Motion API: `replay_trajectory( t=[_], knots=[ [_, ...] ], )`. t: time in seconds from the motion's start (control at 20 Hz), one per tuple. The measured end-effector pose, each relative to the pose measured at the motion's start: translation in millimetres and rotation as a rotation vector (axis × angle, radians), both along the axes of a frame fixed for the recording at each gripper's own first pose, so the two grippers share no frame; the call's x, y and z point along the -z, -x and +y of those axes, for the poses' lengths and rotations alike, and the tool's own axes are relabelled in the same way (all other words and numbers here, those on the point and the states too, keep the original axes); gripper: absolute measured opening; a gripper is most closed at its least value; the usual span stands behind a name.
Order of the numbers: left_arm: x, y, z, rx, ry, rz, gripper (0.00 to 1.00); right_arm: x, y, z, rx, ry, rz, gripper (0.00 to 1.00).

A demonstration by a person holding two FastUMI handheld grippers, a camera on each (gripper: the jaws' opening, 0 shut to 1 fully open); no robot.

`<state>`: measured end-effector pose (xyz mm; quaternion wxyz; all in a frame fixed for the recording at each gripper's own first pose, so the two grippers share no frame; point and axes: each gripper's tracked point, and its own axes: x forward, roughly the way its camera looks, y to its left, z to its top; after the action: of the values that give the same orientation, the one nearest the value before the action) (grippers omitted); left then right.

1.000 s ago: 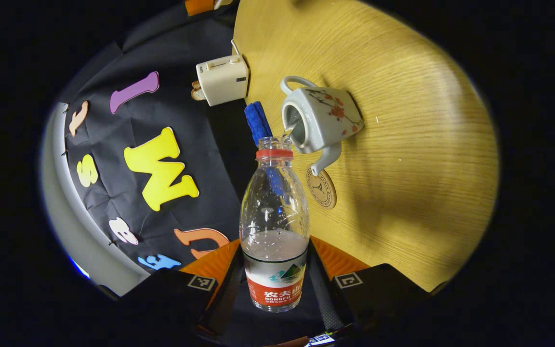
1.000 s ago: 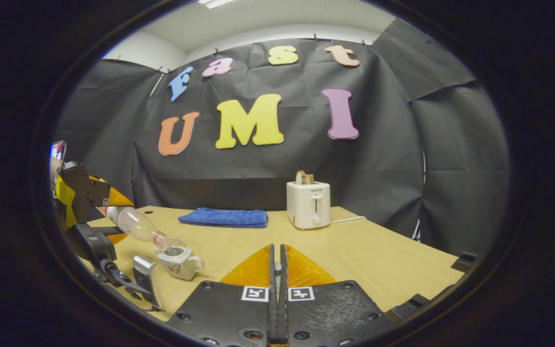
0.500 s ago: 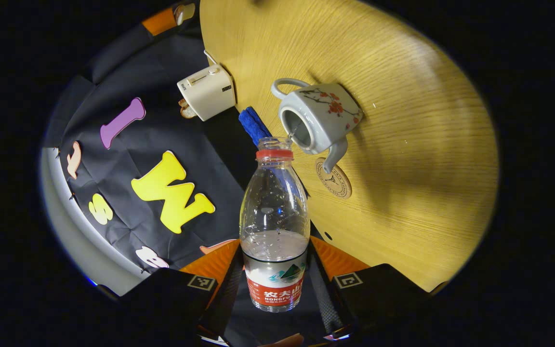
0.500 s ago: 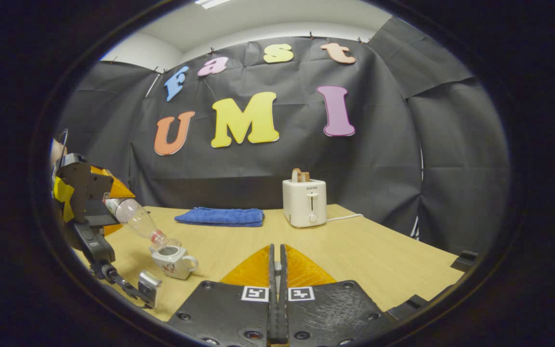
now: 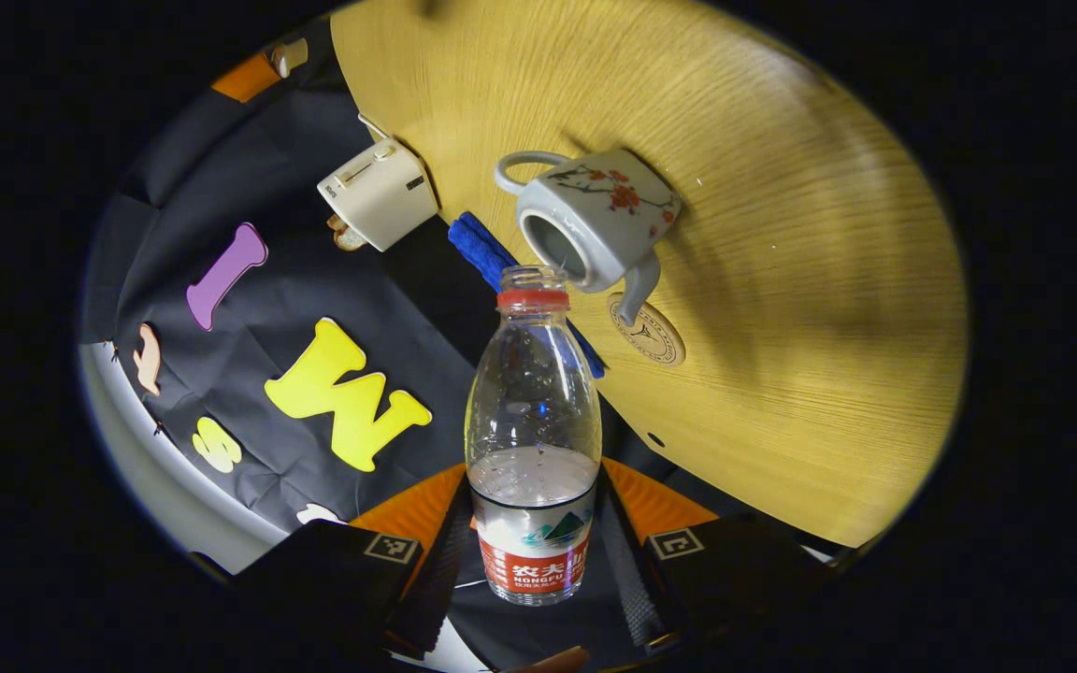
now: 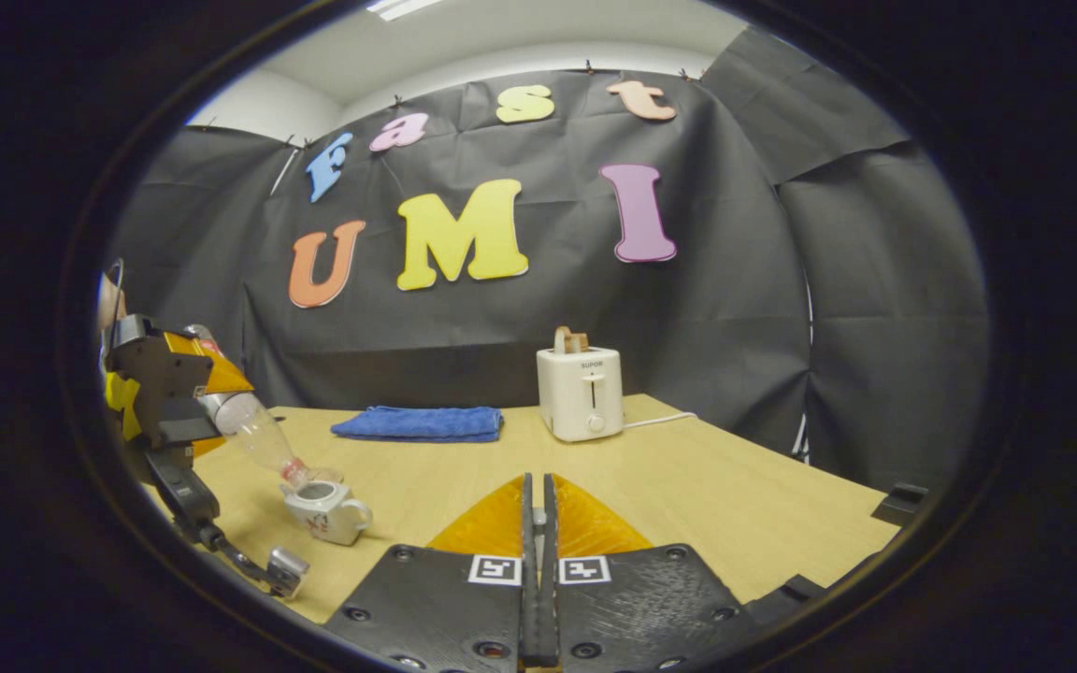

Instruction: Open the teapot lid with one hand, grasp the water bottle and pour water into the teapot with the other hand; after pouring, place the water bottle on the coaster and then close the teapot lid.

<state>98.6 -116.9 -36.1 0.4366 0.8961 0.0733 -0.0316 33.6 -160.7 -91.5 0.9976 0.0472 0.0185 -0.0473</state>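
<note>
Staged recording booth, not real home: black cloth wall (image 6: pixel 716 308) hanging pinned in creased panels around wooden table (image 6: pixel 735 495), plain white room wall and ceiling light peeking above cloth. Household props sitting on table as mock kitchen set: white toaster (image 6: pixel 581 393) with bread slice sticking out, cord trailing off; folded blue towel (image 6: pixel 419 422) lying beside it; teapot (image 6: pixel 325 509) standing near table's left edge

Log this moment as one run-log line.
phase: pouring | left gripper: shut on bottle, tilted at open teapot | right gripper: fingers closed | coaster: bare
</note>
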Motion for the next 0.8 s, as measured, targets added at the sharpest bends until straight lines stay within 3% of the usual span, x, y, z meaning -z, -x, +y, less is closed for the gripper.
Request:
replay_trajectory(
  t=[0.35,0.65,0.8],
  knots=[
    [3,-3,6,0.003,0.082,0.014,0.75,5,-2,-2,0.001,-0.015,0.017,0.00],
    [13,-5,8,0.021,0.266,0.038,0.75,6,-2,-1,-0.003,-0.024,0.023,0.00],
    [6,-9,9,0.046,0.424,0.039,0.74,6,-2,-2,0.003,-0.021,0.024,0.00]
  ],
)
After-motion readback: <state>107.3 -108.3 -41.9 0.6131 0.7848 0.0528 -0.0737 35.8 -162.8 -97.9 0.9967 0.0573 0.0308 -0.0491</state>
